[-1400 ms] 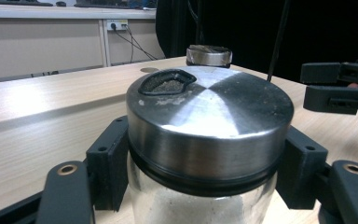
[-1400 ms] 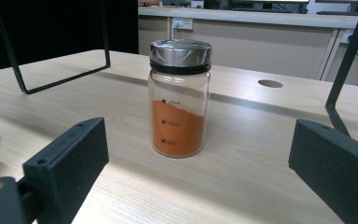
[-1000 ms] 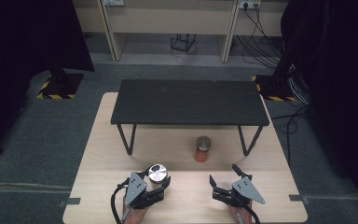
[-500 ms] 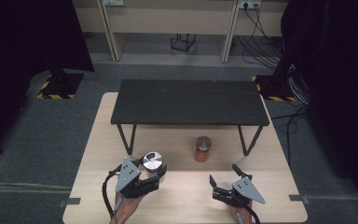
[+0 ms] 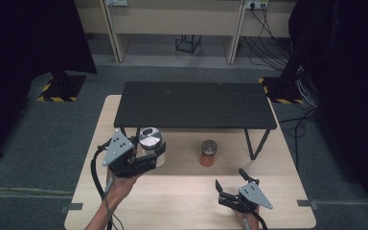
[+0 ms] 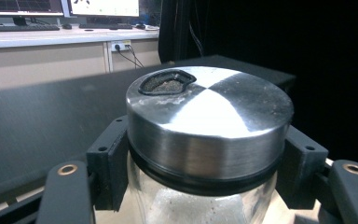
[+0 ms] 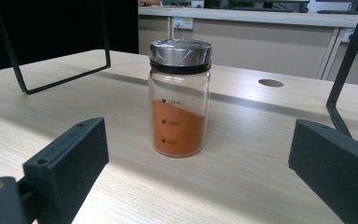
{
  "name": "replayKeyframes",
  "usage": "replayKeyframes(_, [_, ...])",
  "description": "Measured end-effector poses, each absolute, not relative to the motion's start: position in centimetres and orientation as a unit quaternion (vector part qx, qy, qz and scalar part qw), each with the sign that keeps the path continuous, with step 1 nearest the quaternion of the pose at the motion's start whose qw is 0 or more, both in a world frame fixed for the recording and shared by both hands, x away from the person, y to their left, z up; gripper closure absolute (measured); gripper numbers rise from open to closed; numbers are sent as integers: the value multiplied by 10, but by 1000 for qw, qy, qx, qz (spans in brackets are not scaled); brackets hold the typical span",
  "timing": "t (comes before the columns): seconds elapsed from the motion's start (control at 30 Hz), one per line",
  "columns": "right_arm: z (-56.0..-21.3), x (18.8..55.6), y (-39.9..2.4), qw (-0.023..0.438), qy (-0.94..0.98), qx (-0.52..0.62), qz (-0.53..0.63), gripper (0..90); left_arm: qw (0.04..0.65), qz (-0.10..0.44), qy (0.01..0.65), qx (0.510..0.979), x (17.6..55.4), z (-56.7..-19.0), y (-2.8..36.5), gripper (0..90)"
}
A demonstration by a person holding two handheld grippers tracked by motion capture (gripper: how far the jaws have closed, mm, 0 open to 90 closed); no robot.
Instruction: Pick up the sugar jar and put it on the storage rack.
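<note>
Pale wood formed our worktop [image 5: 182, 201], with a black metal shelf [image 5: 194, 105] standing across its far half. Our left gripper [image 5: 146, 158] was clamped round a glass jar [image 5: 151, 139] with a steel lid, held clear above the worktop's left side. Our right gripper [image 5: 234, 186] rested near the front edge, jaws wide apart and holding nothing, facing the jar of orange powder [image 5: 208, 153] standing upright just in front of the shelf

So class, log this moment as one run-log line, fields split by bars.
left gripper: shut on clear jar, lifted | right gripper: open, facing orange jar | orange jar: upright on table, by black shelf
</note>
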State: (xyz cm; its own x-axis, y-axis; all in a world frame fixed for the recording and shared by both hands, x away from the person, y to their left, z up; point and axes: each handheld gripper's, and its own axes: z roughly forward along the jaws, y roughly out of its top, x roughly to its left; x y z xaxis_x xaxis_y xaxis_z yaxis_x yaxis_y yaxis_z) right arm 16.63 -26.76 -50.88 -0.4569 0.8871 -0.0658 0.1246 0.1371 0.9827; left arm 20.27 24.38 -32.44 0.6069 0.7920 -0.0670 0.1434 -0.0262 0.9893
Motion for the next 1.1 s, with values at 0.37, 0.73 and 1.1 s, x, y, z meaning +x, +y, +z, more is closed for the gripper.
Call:
replayKeyframes(0.37, [-509, 167, -268, 355, 664, 381, 536, 49, 599, 292, 373, 646, 233, -272, 238, 314])
replayKeyframes(0.73, [-509, 167, -268, 355, 664, 381, 537, 48, 579, 314, 407, 633, 268, -270, 216, 314])
replayKeyframes(1.1, [-509, 167, -268, 354, 665, 380, 537, 49, 566, 329, 433, 620, 289, -276, 205, 313])
